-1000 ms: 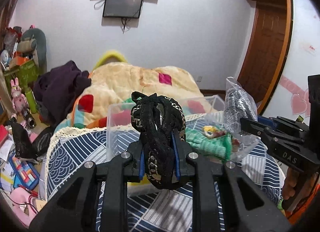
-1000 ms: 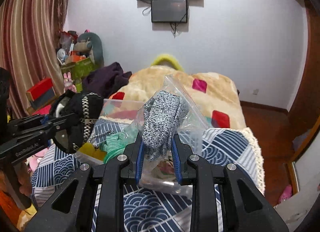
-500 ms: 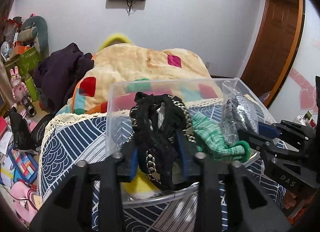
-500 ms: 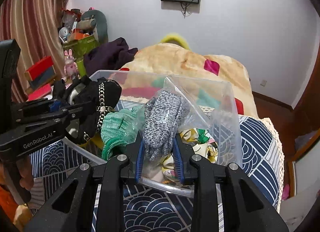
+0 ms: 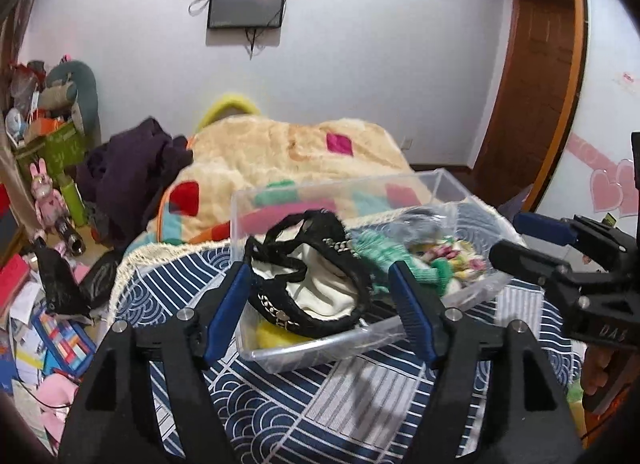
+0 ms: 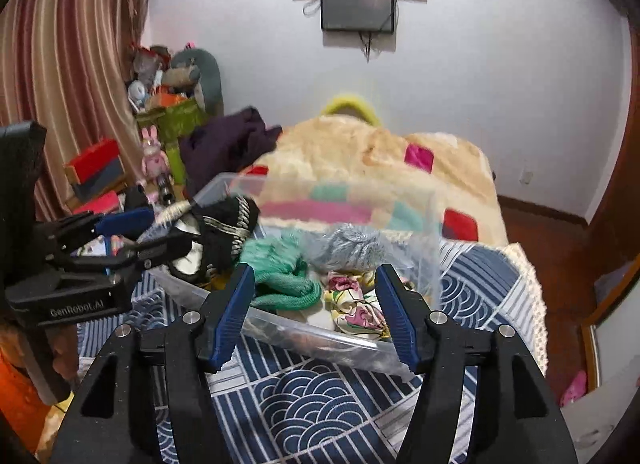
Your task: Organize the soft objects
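Soft items, incl. black chain-trim piece (image 5: 308, 284) & bagged grey knit (image 6: 348, 248), lie in clear bin (image 5: 320, 348) at 12 o'clock; L gripper (image 5: 320, 304) & R gripper (image 6: 316, 312) both spread, empty; sorting looks near done

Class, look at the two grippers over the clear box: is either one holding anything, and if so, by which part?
Nothing is held. The left gripper and right gripper are both open; the black garment and bagged grey knit lie in the clear box.

1 clear plastic bin (image 5: 256, 348) on 1 blue patterned cloth (image 5: 280, 416). Inside approx 5 soft items: 1 black chain-trim piece (image 5: 316, 304) at 9 o'clock, 1 green knit (image 6: 280, 276) center, 1 grey knit in bag (image 6: 348, 250) at 1 o'clock, 1 floral fabric (image 6: 356, 310) at 4 o'clock, 1 yellow bit (image 5: 276, 334). 2 grippers: left gripper (image 5: 320, 308), right gripper (image 6: 314, 308), both w/ jaws wide apart.
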The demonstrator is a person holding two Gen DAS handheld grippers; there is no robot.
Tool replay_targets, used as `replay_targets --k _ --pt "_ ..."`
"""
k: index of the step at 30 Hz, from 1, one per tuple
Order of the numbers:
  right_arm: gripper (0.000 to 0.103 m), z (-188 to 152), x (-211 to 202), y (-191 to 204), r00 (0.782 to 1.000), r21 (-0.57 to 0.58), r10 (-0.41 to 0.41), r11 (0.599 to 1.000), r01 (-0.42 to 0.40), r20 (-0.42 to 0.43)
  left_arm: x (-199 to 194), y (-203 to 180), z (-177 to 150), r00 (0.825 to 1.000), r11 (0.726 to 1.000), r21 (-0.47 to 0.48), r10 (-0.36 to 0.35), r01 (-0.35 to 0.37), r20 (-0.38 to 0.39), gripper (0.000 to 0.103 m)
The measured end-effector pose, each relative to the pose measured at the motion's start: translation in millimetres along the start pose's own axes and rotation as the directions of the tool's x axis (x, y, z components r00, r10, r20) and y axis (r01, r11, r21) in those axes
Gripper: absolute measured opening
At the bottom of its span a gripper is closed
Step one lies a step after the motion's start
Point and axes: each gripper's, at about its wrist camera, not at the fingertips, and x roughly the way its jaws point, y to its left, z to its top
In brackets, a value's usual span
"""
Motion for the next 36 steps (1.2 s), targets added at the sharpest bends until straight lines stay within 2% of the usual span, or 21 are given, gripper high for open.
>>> replay_targets --k 4,9,14,16,22,36 --pt "0.059 3.8 -29.5 3.2 0.996 0.007 0.013 1.000 -0.014 0.083 -32.0 -7.6 4.0 0.997 1.000 0.010 -0.010 0.009 0.074 0.072" --pt "0.061 4.0 -61.2 7.0 0.985 0.025 0.026 0.999 -0.031 0.172 -73.7 -18.5 6.0 0.985 1.000 0.029 -0.015 0.010 0.174 0.080" --pt "0.075 -0.4 -88.9 9.1 0.968 0.040 0.029 0.998 -0.040 0.250 -110.6 -32.8 -0.4 0.966 0.998 0.061 -0.017 0.001 0.260 0.093" --pt "0.077 -3.6 -96.3 11.8 0.963 0.036 0.028 0.999 -0.039 0.267 -119.9 -36.2 -2.6 0.961 0.998 0.063 -0.017 0.000 0.277 0.098" --pt "0.086 -12.6 -107.1 19.8 0.954 0.032 0.014 0.999 -0.025 0.299 -136.3 -44.0 -13.0 0.953 0.998 0.061 -0.014 -0.005 0.301 0.102" --pt "0.087 -27.3 -110.2 19.8 0.955 0.056 0.021 0.998 -0.039 0.295 -139.3 -47.6 -28.4 0.955 0.999 0.054 -0.018 0.003 0.296 0.102"
